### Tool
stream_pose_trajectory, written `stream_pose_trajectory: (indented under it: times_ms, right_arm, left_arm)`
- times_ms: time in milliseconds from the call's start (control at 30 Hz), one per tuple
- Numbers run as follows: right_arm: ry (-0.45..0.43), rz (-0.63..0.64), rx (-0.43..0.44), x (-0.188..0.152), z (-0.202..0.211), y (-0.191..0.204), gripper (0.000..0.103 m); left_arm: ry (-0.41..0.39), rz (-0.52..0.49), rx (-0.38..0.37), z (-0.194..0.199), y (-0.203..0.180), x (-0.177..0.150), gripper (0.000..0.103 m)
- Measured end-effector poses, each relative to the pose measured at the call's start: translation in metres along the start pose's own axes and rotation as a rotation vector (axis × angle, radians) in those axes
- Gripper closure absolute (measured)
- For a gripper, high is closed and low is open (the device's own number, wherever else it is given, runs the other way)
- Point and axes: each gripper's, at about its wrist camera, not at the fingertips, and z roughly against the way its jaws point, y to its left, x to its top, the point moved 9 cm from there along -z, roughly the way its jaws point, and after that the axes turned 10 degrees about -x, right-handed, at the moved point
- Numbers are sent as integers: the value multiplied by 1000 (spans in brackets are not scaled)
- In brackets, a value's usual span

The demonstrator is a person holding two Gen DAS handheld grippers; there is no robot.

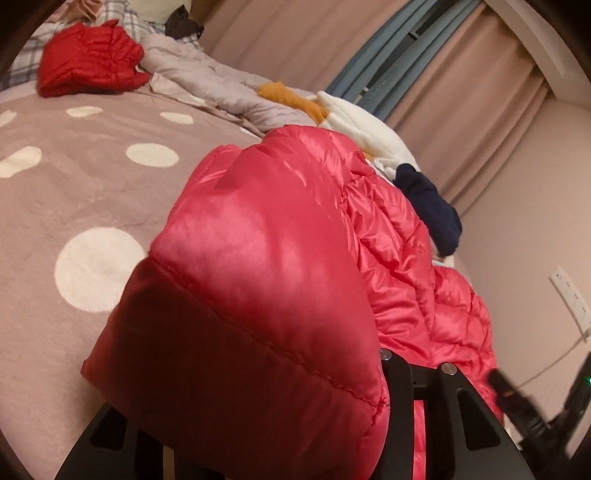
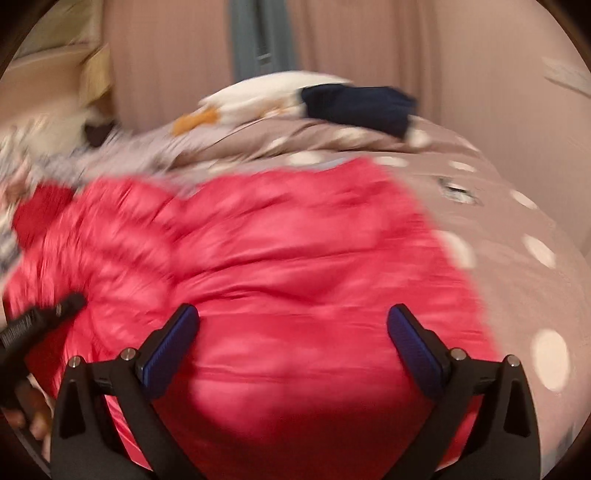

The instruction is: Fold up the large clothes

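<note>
Glossy pink-red quilted fabric fills both views: a puffer jacket (image 1: 258, 258) lies spread on a bed (image 1: 55, 206) covered in a mauve blanket with large cream dots. No brand, label or readable writing shows on anything.

In the left wrist view, a thick fold of the jacket bulges up over the left tool (image 1: 402, 373). Its fingers are mostly buried under the padding and only the black frame shows, so the fabric appears clamped between them.

In the right wrist view, which is blurred by motion, the right tool (image 2: 293, 332) has its blue-padded fingers (image 2: 173, 339) spread wide apart above the jacket, with nothing between them. The left tool appears at the left edge of this view, a dark shape against the jacket.

Farther back on the bed lie a red puffer garment (image 1: 88, 59), a pale grey quilted garment (image 1: 207, 77), a white garment with mustard patches (image 1: 354, 125) and a navy garment (image 1: 428, 206). Pink curtains (image 1: 280, 33) hang behind.
</note>
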Motion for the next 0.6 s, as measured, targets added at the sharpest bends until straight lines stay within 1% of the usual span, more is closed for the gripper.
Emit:
stream_pose_trajectory:
  times_ms: [33,100,133,167,200,233,267,300,333,367,500,533,567,600]
  right_arm:
    - [9,-73,2,2,1,-17,1]
    - [68,-144,52,-5,-2,-32,4]
    - [95,-150,47,-11,-4,-37,8]
    - [137,-134,-13,-22,-10,-45,12]
    - [163,-113,-49,-30,-15,-47,25]
    - [186,-97,-42,-40,-19,-45,31]
    - [207,-120,35,-51,-23,-37,36]
    - [217,-150,75,-55,-26,-33,43]
    - [222,-168,94,-59,-27,-30,43]
    - [223,-156,111,-62,-29,-21,44]
    - [253,-89,168,-68,-31,8,45]
    - [258,-83,190,-70,-32,15,45]
    - [258,-80,201,-72,-35,17,45]
    - [255,-72,199,-73,-34,18,45]
  left_arm:
    - [-6,2,3,3,0,2,59]
    - [-18,10,4,4,0,5,59]
    - [-34,8,20,7,2,7,59]
    - [-47,2,34,9,2,9,59]
    - [-62,-3,50,12,3,11,59]
    - [-72,1,57,15,6,13,59]
    - [-81,9,62,19,8,16,59]
    - [-94,7,73,23,9,20,60]
    - [-110,-5,89,28,11,24,60]
    - [-120,-12,99,32,11,27,60]
    - [-187,-101,168,51,4,45,62]
    - [-200,-116,164,54,-1,51,62]
    - [-196,-123,141,56,-9,55,62]
    - [-178,-124,83,58,-22,58,62]
